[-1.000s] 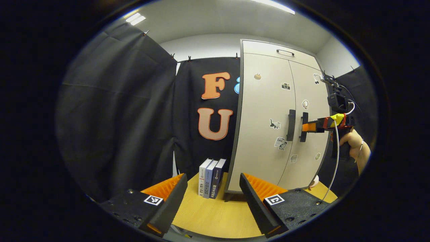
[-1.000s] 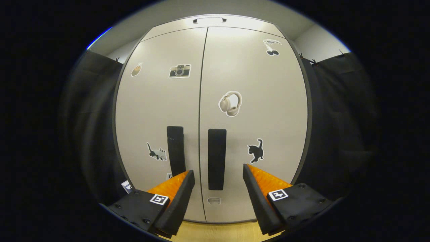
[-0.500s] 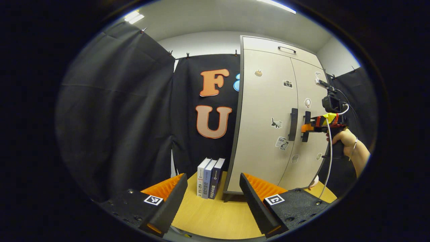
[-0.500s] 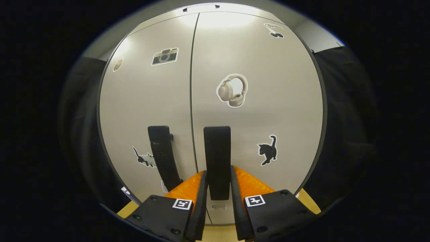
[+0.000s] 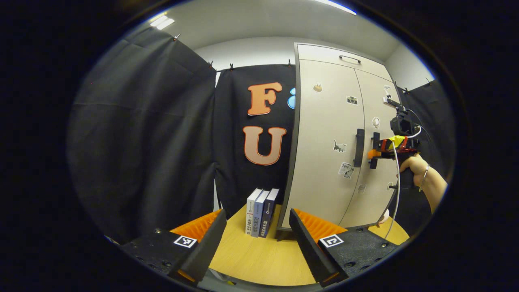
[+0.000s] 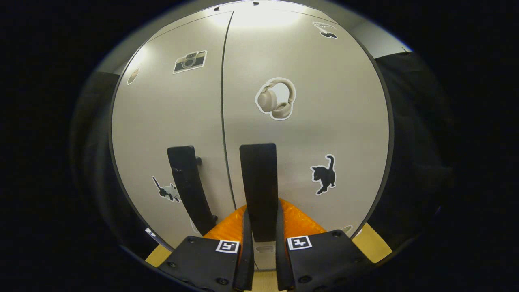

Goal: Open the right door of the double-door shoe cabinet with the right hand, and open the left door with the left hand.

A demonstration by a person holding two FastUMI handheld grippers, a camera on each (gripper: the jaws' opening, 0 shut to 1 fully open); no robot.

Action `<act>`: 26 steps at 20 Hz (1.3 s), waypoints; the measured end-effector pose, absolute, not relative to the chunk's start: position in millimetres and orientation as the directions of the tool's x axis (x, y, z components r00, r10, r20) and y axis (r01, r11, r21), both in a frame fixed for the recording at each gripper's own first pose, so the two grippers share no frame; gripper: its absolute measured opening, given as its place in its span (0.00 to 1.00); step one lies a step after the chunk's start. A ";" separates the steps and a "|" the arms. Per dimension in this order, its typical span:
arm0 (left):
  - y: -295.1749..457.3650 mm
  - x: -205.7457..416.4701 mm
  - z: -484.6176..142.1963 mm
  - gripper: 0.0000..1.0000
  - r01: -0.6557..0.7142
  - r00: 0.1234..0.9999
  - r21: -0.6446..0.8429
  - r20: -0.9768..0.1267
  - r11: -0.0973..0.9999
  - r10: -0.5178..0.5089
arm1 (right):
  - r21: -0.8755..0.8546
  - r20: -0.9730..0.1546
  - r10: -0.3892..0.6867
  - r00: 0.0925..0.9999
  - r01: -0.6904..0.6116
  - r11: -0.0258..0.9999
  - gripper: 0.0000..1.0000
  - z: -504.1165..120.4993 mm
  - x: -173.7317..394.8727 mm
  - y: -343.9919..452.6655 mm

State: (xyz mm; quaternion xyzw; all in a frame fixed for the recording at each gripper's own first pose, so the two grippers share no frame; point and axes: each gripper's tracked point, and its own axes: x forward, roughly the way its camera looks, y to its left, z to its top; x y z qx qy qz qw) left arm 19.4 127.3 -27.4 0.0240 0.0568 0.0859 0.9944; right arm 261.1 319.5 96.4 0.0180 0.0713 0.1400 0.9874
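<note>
A tall beige shoe cabinet (image 5: 324,121) with two sticker-covered doors stands on a wooden table. In the right gripper view the right door (image 6: 324,121) carries a black vertical handle (image 6: 258,178), and my right gripper (image 6: 261,239) is shut on its lower part, one finger on each side. The left door (image 6: 162,121) has its own black handle (image 6: 186,182). Both doors look closed or nearly so. In the left gripper view my left gripper (image 5: 259,239) hangs open over the table, well short of the cabinet. Farther off there, the right gripper (image 5: 375,153) sits at the right handle (image 5: 375,150), held by a hand (image 5: 409,166).
Three upright books (image 5: 261,211) stand on the wooden table (image 5: 259,259) just left of the cabinet. Black cloth walls close in on the left and behind. A small handle (image 5: 349,59) sits on the cabinet's top panel.
My right gripper moved in and shut on the right door's handle. It has since crept slightly closer. The left gripper has drifted a little and stays open.
</note>
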 end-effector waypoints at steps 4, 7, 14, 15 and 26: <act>126.0 9.0 -30.0 0.95 -0.166 0.980 0.063 -0.104 0.984 0.172 | 0.028 -0.108 0.307 0.946 -0.306 0.952 0.21 96.7 252.5 316.0; 121.0 -0.4 -33.8 0.95 -0.159 0.981 0.043 -0.108 0.986 0.163 | 0.020 -0.113 0.320 0.941 -0.319 0.947 0.21 98.1 244.9 311.8; 107.3 -24.1 -25.5 0.95 -0.153 0.984 0.018 -0.088 0.988 0.154 | 0.007 -0.111 0.346 0.932 -0.347 0.938 0.21 100.4 223.2 290.7; 105.9 -28.5 -23.0 0.95 -0.154 0.984 0.021 -0.082 0.988 0.156 | 0.049 -0.107 0.360 0.927 -0.357 0.933 0.15 97.7 223.1 292.7; 70.0 -55.2 -9.9 0.95 -0.120 0.991 0.029 -0.054 0.992 0.122 | 0.021 -0.111 0.367 0.924 -0.367 0.930 0.08 98.0 203.6 253.7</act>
